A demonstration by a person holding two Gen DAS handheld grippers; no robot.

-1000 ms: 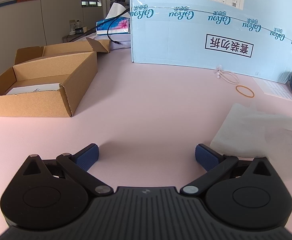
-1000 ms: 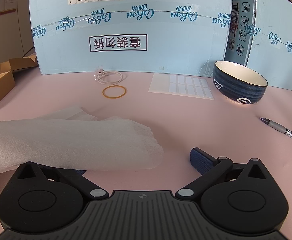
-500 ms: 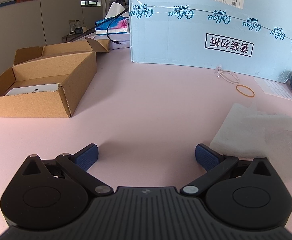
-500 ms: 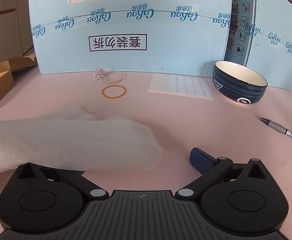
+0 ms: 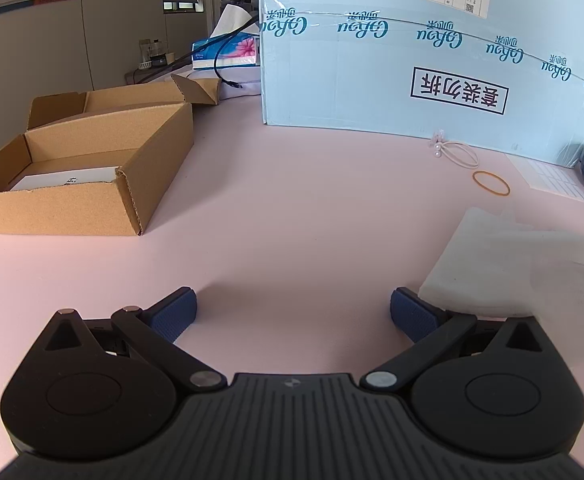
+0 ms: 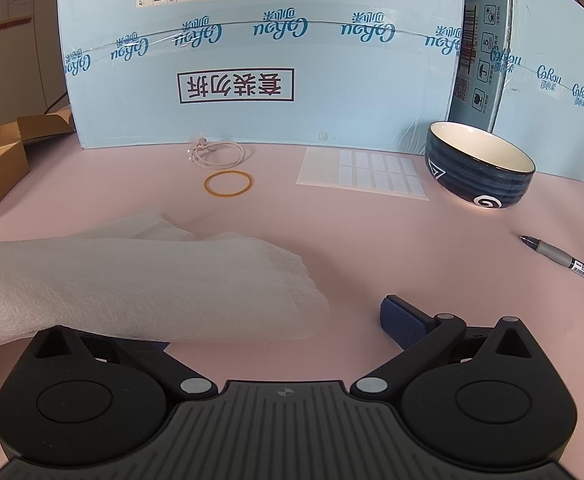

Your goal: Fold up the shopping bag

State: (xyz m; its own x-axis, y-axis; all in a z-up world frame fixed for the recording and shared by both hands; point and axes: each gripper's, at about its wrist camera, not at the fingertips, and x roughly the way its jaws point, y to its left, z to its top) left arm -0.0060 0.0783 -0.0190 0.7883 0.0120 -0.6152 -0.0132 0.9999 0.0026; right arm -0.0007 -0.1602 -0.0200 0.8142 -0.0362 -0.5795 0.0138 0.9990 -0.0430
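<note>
On the pink surface (image 5: 292,208) nothing has shifted since a second ago. The white bag (image 6: 139,284) lies flat, long axis running left to right. Left tongs (image 5: 294,314) gape wide, empty, beside it. Right tongs (image 6: 275,330) gape wide, bag draped over the left finger.

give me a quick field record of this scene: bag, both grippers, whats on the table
bag: white shopping bag, partly folded, lying on the pink table
left gripper: jaws wide open, empty, bag just beside its right finger
right gripper: jaws open, bag draped over the left finger
back of table: light blue carton
small items: rubber band, white hair tie, label sheet, blue bowl, pen
left side: open cardboard box
</note>
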